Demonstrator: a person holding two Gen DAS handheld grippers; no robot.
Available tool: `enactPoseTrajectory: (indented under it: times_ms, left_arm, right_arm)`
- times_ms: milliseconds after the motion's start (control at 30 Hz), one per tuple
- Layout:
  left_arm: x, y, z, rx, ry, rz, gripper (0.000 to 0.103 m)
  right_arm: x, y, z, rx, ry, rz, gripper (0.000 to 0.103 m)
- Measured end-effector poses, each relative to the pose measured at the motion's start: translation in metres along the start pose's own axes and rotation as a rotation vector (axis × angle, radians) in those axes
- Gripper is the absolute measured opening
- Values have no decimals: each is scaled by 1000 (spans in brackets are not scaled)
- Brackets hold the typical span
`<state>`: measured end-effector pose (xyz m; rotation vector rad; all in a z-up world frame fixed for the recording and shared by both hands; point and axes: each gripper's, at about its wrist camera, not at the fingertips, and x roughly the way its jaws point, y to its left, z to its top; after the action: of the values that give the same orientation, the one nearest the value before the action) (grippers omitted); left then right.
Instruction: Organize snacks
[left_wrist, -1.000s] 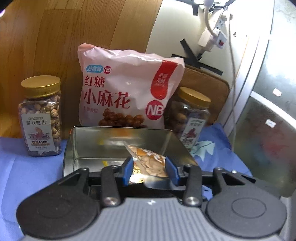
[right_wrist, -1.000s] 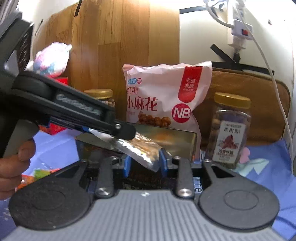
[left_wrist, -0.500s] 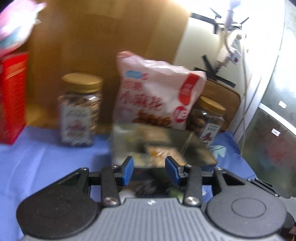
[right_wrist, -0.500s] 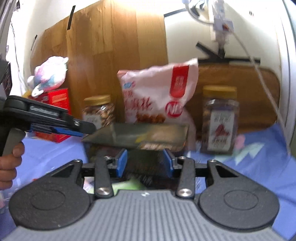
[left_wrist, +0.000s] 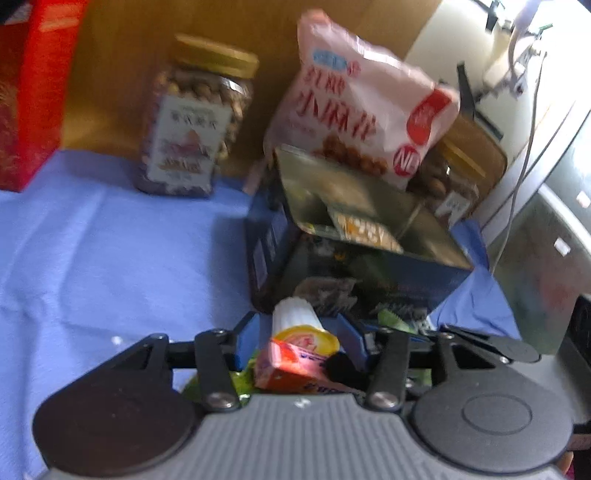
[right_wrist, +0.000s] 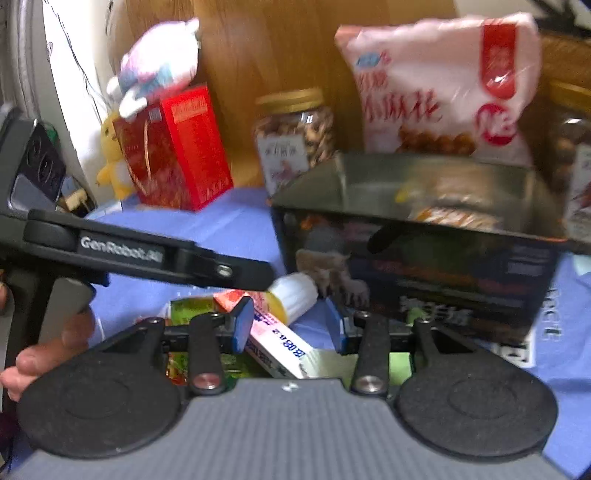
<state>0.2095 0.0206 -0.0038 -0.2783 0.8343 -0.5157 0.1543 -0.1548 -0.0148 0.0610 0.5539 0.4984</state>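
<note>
Blue cloth (bare) beside tin

Snack packet apparently inside tin

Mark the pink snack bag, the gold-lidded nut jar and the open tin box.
pink snack bag (left_wrist: 354, 99), left wrist view, on its printed front.
gold-lidded nut jar (right_wrist: 291, 147), right wrist view, on its paper label.
open tin box (right_wrist: 436, 266), right wrist view, on its dark outer front wall.

Wooden back panel, blue tablecloth, white wall
</note>
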Motion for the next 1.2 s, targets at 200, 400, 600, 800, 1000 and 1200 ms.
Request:
enactPoseTrajectory:
  times_ms: [200, 400, 600, 800, 1000, 1200]
  left_arm:
    - [7, 0, -3, -32, 10, -7, 46]
    - [-4, -10, -22, -32, 37, -14, 43]
    - [-22, -28, -69, -7, 82, -79, 37]
    - [-47, -34, -77, 5, 113, -130, 43]
    - [-50, -11, -29, -101, 8, -85, 48]
    - [-12, 14, -8, -225, 69, -88, 54]
  right_arm:
    - [4, -5, 1, 45, 14, 38, 46]
    - [-7, -13, -9, 129, 66, 151, 45]
    - [-43, 16, -49, -14, 63, 129, 46]
    - [-81, 29, -67, -74, 41, 162, 46]
    - [-71, 14, -24, -82, -88, 75, 48]
    - [-11, -2, -5, -80, 20, 58, 61]
